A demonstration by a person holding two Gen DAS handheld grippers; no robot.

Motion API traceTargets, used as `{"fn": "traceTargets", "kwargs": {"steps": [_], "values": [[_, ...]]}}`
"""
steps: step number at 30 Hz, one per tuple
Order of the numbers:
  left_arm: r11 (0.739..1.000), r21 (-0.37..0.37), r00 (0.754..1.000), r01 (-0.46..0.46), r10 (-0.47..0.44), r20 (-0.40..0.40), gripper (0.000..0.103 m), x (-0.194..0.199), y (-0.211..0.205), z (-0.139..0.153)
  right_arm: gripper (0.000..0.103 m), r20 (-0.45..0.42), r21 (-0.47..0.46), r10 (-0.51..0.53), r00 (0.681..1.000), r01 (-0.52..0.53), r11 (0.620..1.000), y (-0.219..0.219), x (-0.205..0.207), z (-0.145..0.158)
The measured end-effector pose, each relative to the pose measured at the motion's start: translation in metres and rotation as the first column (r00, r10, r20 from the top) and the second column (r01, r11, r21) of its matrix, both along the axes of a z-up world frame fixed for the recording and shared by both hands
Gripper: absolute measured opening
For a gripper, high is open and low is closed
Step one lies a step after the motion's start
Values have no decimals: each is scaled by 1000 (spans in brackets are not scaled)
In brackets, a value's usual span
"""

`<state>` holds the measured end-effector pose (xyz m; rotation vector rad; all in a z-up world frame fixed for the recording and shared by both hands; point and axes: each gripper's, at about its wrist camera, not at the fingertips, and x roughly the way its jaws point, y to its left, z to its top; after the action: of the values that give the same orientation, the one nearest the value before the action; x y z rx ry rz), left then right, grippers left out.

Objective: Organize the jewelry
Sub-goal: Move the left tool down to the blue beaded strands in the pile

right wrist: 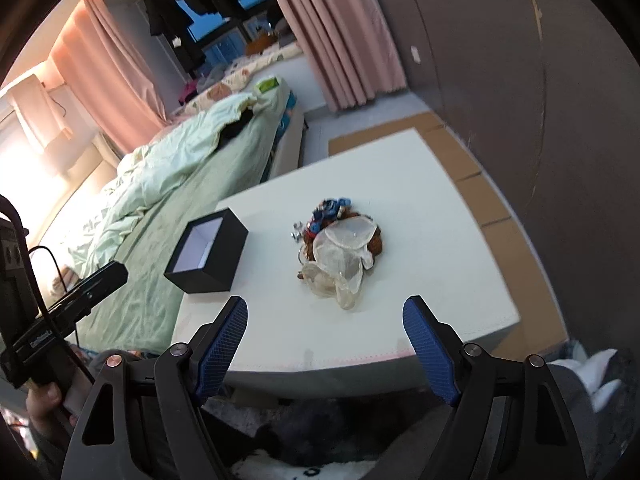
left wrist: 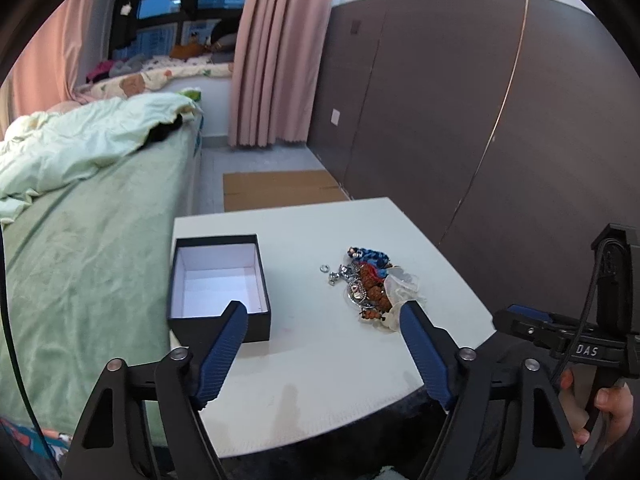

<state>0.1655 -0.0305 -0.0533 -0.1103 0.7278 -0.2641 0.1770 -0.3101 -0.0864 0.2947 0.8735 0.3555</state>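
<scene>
Blue ribbed pads are seen closest, at the bottom of both views. Nothing is pinched by the left gripper [left wrist: 322, 310]; its jaws are spread wide over the white table [left wrist: 320, 380]. The right gripper [right wrist: 325, 306] is spread wide too, and nothing is held between its pads.

At the far left of the left wrist view, a green bed [left wrist: 88, 240] with a soft, crumpled blanket is seen. Next to it, at the lower left of the table, an open black box [left wrist: 218, 284] is set. It is square-cornered, made of stiff card, white inside, and nothing is seen in it. Toward the right, in the middle of the table, the jewelry pile [left wrist: 366, 284] is heaped, well apart from the box. Shiny silver bits, a small ring [left wrist: 323, 268], blue braided cord and brown fuzzy beads are tangled together. In the right wrist view, a thin see-through pouch [right wrist: 340, 256] is laid on top of the pile. At the far right of the left wrist view, the other gripper and a hand [left wrist: 608, 412] are seen.

Trouble could come from the tangle: if one piece is pulled, others may be dragged along and dropped off the table. The tiny ring may slip from wide pads. The light box may be pushed away if it is bumped.
</scene>
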Motion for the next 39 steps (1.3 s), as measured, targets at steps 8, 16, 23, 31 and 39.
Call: {"fn": "traceTargets", "kwargs": {"steps": [8,16,23,31,39], "values": [[999,33,996,0,3,-89,77,39,0,-30,81,-63,-15,27,998,-28,999,20,47,-38],[999,51,992,-4,10,-124,77,67,2,-43,66,-105,-38,52,993,-57,998,36,74,-66],[999,45,990,24,-17,-140,77,81,-9,-47,5,-151,15,30,988,-28,999,25,84,-83],[998,20,986,57,-53,-156,77,94,-29,-51,3,-120,154,0,993,18,988,-7,71,-73],[996,-14,979,90,-91,-180,77,103,-49,-58,3,-108,238,-44,993,69,969,-30,63,-66]]}}
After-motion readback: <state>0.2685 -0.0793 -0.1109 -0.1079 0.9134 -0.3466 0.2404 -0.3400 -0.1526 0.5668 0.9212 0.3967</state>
